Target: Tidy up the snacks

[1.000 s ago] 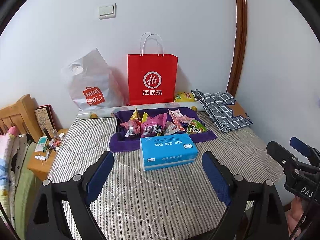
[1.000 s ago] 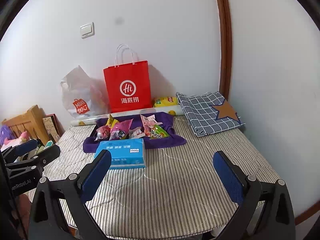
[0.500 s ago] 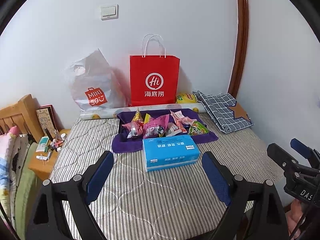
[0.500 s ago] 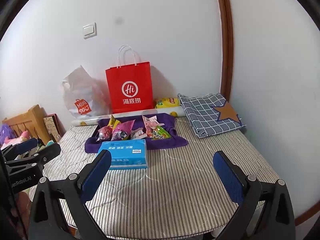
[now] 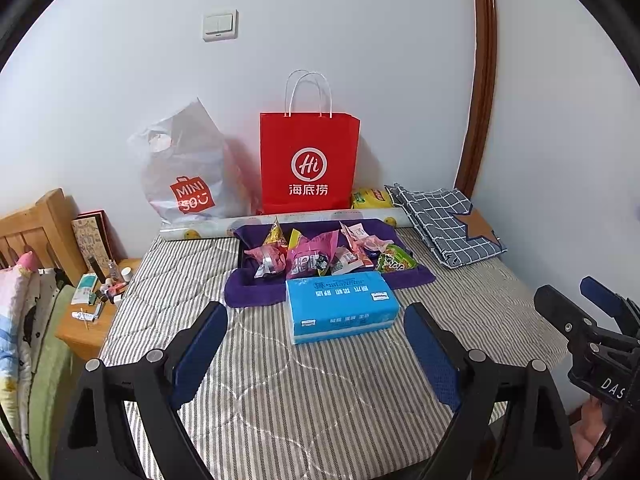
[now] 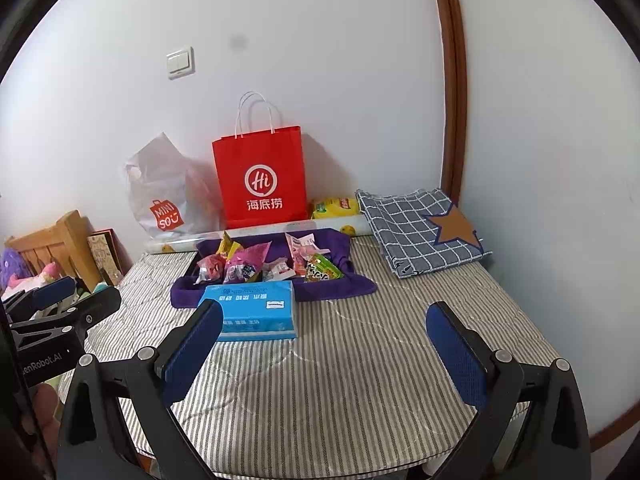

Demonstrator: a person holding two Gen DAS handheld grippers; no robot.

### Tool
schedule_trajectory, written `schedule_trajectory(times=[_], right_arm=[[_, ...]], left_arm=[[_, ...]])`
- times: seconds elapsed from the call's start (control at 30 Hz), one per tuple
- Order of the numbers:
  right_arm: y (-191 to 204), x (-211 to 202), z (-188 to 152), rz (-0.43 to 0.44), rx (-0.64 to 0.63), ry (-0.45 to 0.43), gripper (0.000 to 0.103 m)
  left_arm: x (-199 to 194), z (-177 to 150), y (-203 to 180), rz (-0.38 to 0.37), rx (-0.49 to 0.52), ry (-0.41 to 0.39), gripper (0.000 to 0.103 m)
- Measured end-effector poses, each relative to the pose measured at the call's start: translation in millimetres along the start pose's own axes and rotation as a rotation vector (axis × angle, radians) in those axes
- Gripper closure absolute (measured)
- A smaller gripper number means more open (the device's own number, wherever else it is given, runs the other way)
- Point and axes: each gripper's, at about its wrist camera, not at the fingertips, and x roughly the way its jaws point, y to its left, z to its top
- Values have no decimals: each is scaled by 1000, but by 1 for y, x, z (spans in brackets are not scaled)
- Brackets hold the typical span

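Several snack packets (image 5: 320,252) (image 6: 264,264) lie in a heap on a purple cloth (image 5: 248,292) (image 6: 336,284) at the far middle of a striped mattress. A blue tissue pack (image 5: 340,306) (image 6: 252,314) lies just in front of the cloth. A yellow snack bag (image 5: 370,198) (image 6: 334,206) sits by the wall. My left gripper (image 5: 316,340) is open and empty, low over the mattress near its front. My right gripper (image 6: 324,340) is open and empty, to the right of the left one (image 6: 60,312).
A red paper bag (image 5: 310,164) (image 6: 260,178) and a white plastic bag (image 5: 184,172) (image 6: 164,196) stand against the wall. A folded checked cloth (image 5: 444,224) (image 6: 420,228) lies at the far right. A wooden bedside stand (image 5: 92,320) with small items stands left.
Both grippers have drifted slightly; the scene shifts a little down and right in the views. Nothing was taken hold of or moved.
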Motion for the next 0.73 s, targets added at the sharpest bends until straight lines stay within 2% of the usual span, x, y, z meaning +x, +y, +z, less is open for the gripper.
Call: schedule_trajectory(times=[0.73], right_arm=[[5, -5, 1, 5, -6, -13, 2]], left_arm=[[1, 3, 5, -7, 0, -14, 14]])
